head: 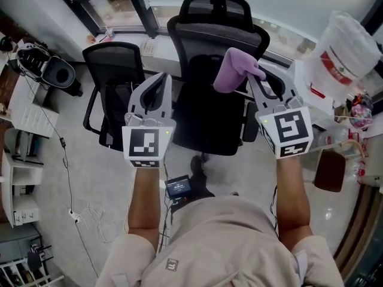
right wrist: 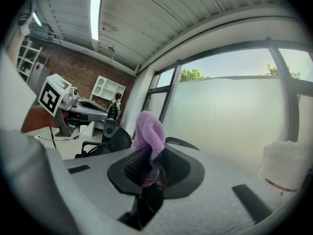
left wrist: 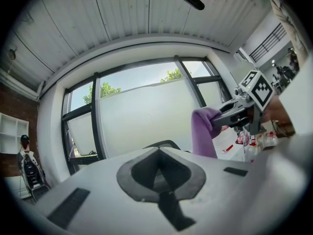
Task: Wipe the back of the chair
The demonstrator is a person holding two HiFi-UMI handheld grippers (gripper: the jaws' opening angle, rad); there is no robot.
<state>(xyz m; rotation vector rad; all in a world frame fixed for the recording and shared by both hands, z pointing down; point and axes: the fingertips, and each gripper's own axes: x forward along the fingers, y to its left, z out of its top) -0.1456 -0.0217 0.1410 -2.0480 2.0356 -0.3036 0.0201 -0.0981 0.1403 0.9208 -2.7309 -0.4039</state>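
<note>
Chair back, right gripper clamping purple cloth near its right side; left gripper, jaws closed and empty, at its left.

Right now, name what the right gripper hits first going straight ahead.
Probably the black office chair at its top edge, purple cloth leading. Depth is unclear, so it may pass over toward the window.

Small chair beside tall chair

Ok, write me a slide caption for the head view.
Right gripper holds a purple cloth by the taller black chair's mesh back; left gripper is shut and empty.
</note>
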